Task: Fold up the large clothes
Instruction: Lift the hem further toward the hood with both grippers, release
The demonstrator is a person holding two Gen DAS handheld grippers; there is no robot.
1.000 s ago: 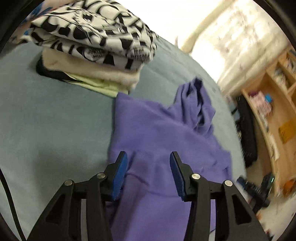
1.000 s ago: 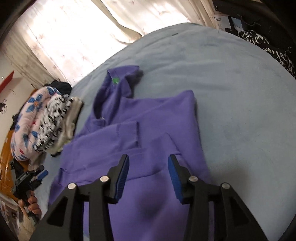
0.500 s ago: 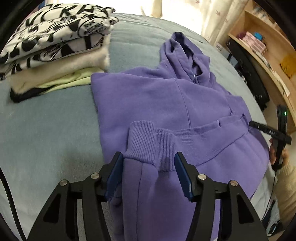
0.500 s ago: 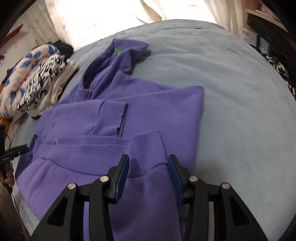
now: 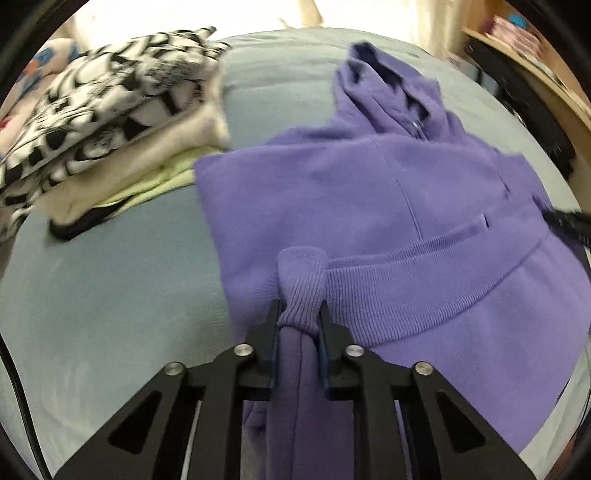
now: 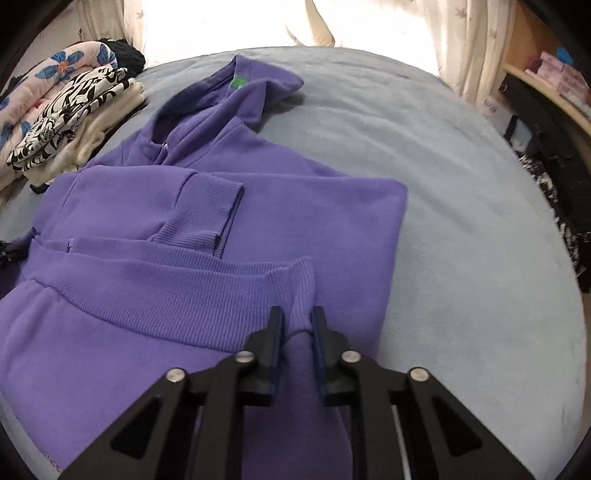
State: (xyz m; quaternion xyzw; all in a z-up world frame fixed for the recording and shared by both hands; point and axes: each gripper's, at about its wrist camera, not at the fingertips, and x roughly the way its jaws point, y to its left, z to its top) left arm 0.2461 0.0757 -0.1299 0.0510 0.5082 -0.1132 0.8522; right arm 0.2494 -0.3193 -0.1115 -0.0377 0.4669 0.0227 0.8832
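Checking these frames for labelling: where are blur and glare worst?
Left wrist view: folded pile motion-smeared, window blown white, hoodie hem sharp at the jaws. Right wrist view: curtains overexposed, hoodie crisp, bedspread bowed by fisheye.

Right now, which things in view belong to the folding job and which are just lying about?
In the job:
hoodie
left gripper, shut on its ribbed hem
right gripper, shut on the hem too
bed

Lying about:
folded pile
floral quilt
shelf
curtain
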